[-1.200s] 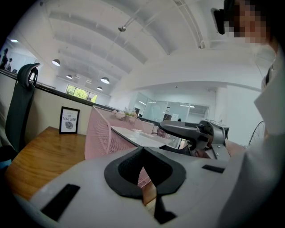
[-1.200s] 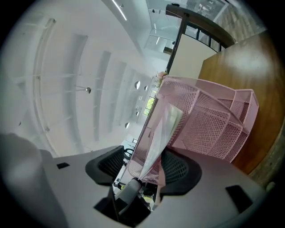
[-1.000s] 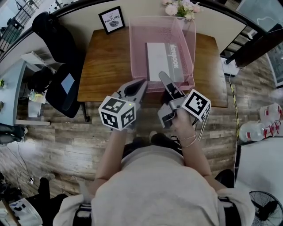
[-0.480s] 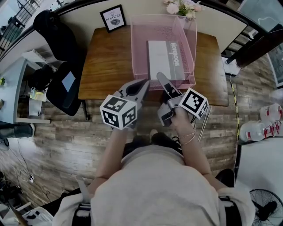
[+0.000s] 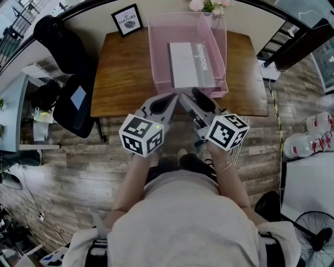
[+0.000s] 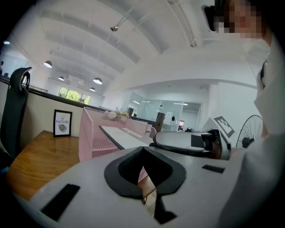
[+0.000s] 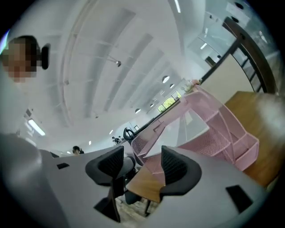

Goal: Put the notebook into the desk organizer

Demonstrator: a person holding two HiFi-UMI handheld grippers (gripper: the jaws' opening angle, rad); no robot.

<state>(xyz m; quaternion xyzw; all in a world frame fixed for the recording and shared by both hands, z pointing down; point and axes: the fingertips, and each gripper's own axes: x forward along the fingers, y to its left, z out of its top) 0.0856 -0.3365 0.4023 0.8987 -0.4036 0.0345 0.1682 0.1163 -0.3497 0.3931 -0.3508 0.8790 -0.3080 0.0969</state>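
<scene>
- Holds the fingers of the right gripper a little apart, with nothing gripped. Shows only a corner of the desk through the gap.
- Shows the fingers of the left gripper closed tip to tip, likewise empty.
- Hovers both grippers over the desk's near edge, just in front of the pink desk organizer. Cannot tell whether the right tips touch its front.
- Finds the notebook lying flat in the organizer's tray, toward the desk's far edge, touched by neither gripper. Looks like a finished task.
- Risks hooking the tray's front lip or mesh with the parted right fingers on any forward drift. Would probably shove the organizer along the desk or tilt it.
- Risks sliding the notebook out over the low front if the light wire frame gets jolted.
- Risks knocking one gripper against the other, given how near their tips stand.
- Poses little threat to the framed picture at the far left corner or the flowers at the far edge, both well apart from the grippers.
</scene>
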